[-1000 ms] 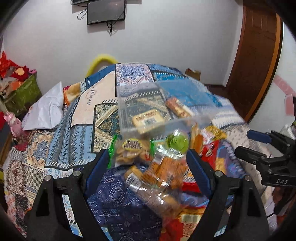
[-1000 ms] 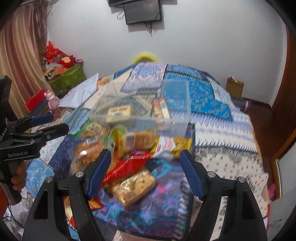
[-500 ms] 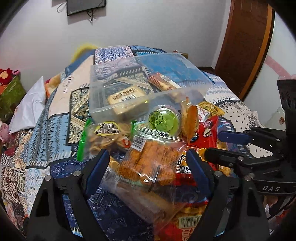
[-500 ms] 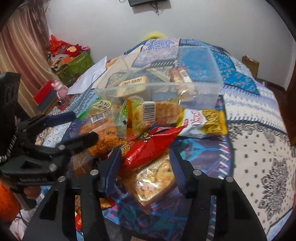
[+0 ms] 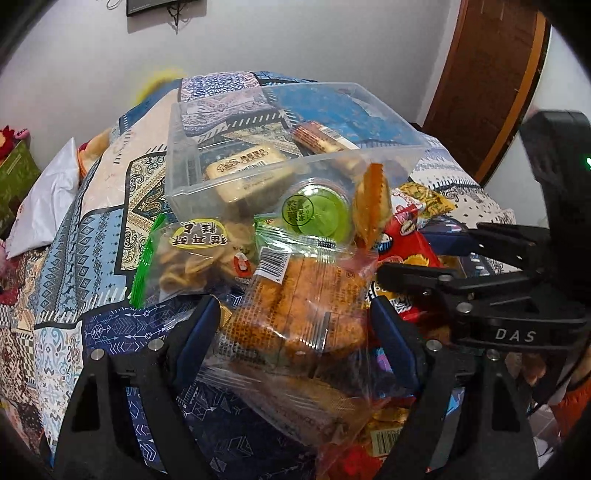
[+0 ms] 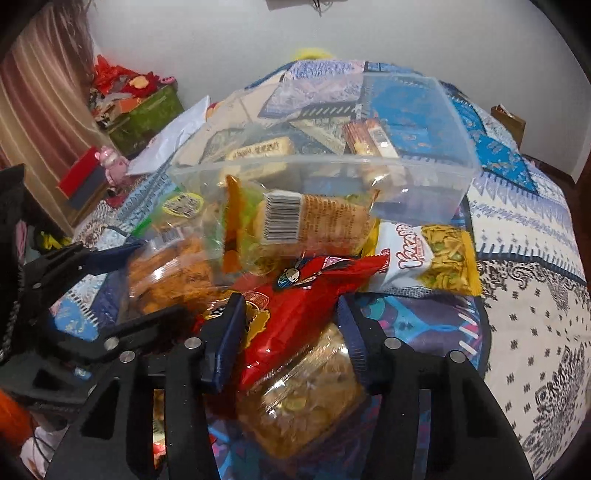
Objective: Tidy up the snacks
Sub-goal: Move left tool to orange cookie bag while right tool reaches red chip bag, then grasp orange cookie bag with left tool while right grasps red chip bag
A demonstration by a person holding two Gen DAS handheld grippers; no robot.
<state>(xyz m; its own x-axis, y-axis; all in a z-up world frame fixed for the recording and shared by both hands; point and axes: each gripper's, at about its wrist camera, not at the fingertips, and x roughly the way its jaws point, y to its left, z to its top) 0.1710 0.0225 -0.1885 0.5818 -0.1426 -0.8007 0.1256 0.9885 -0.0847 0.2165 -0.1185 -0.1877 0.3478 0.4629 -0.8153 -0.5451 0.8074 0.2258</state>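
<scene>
Bedroom, white-walled, with a wall-mounted screen [image 5: 164, 5] overhead and a brown wooden door [image 5: 487, 85] at the right. Bed surface covered by a patchwork quilt [image 5: 92, 229] in blues, creams and browns; white pillow [image 5: 44, 203] at its left edge; green box [image 6: 147, 118] heaped with red items and a pink toy figure [image 6: 112, 166] on the floor beside striped curtains [image 6: 40, 92]. Clear plastic bin [image 5: 236, 184] resting on the quilt, holding a tan biscuit pack [image 5: 245, 164] and a brown-and-white bar [image 5: 319, 136]. Snack pile just in front of the bin: green jelly cup [image 5: 317, 214], zip bag of crisps with yellow label [image 5: 195, 254], clear pack of orange pastries [image 5: 306, 306], red chip bag [image 6: 295, 310], white-and-yellow snack bag [image 6: 428, 262], clear pack of golden cookies [image 6: 303, 398]. Left gripper [image 5: 295, 332] spread wide, straddling the orange pastries, not clamped. Right gripper [image 6: 291, 332] spread around the red chip bag and golden cookies, pads beside the wrappers, contact uncertain.
</scene>
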